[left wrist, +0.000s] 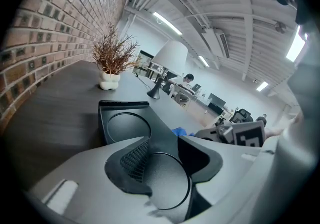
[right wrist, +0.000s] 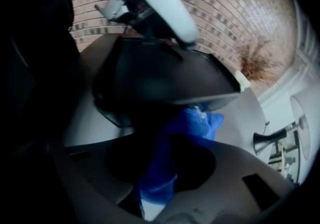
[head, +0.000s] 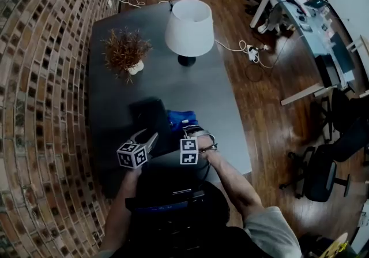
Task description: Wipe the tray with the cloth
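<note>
On the dark grey table, beside the brick wall, the task is judged to be at its start: no wiping stroke is under way, and the whole tray surface is left to do.

1. Plant: dry, reddish-brown twigs in a small white pot, standing well clear of the work.
2. Left gripper: jaws spread. They stand over the near recess of the tray with nothing pinched between them. The left pad has a fine grid texture. Whether the tips touch the tray cannot be told.
3. Tray: black, matte and rigid. It is rectangular with rounded corners, a raised rim and two shallow round recesses. No dirt or streaks can be made out on it.
4. Cloth: bright blue, soft and crumpled. It lies on the table just beside the tray's right edge, not on the tray.
5. Right gripper: jaws pressed together on one end of the cloth; the rest trails toward the tray rim.
6. Lamp: white tapered shade on a dark base, farther back.

Next step, as judged: carry the cloth over the rim and onto the tray.
</note>
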`<action>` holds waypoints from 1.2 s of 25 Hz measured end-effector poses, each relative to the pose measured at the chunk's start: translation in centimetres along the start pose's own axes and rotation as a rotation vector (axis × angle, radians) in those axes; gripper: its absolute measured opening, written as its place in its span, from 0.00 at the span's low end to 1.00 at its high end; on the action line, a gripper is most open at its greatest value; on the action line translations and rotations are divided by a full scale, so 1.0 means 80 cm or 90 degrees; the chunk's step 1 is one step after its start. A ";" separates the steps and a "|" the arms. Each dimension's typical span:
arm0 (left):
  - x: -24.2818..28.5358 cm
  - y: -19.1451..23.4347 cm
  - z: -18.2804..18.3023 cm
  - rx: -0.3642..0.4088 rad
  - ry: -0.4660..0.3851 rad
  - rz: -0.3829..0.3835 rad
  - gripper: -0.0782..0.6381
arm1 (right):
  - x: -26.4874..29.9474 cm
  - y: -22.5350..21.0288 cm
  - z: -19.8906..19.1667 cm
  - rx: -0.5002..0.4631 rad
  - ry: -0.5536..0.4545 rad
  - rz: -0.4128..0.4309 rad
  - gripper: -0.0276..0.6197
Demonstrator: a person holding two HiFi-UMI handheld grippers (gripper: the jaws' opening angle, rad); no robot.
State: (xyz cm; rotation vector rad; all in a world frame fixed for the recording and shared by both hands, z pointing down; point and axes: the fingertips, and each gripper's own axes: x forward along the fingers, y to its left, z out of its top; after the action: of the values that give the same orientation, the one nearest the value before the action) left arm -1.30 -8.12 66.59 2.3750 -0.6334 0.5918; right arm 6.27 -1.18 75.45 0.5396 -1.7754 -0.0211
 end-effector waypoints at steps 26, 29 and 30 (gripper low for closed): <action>0.001 0.001 0.002 -0.002 -0.003 0.004 0.35 | -0.173 -0.041 -0.062 0.163 -0.112 -0.064 0.39; 0.002 -0.001 0.001 -0.003 -0.004 0.005 0.35 | -0.083 -0.055 -0.017 0.040 -0.063 -0.030 0.32; 0.003 -0.002 0.001 -0.003 -0.004 0.005 0.35 | -0.058 -0.059 -0.008 0.007 -0.042 -0.017 0.32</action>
State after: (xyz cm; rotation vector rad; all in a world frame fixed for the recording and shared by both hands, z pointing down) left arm -1.03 -8.11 66.62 2.3718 -0.6464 0.5867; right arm 9.31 -3.49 70.01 0.5756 -1.8339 -0.0485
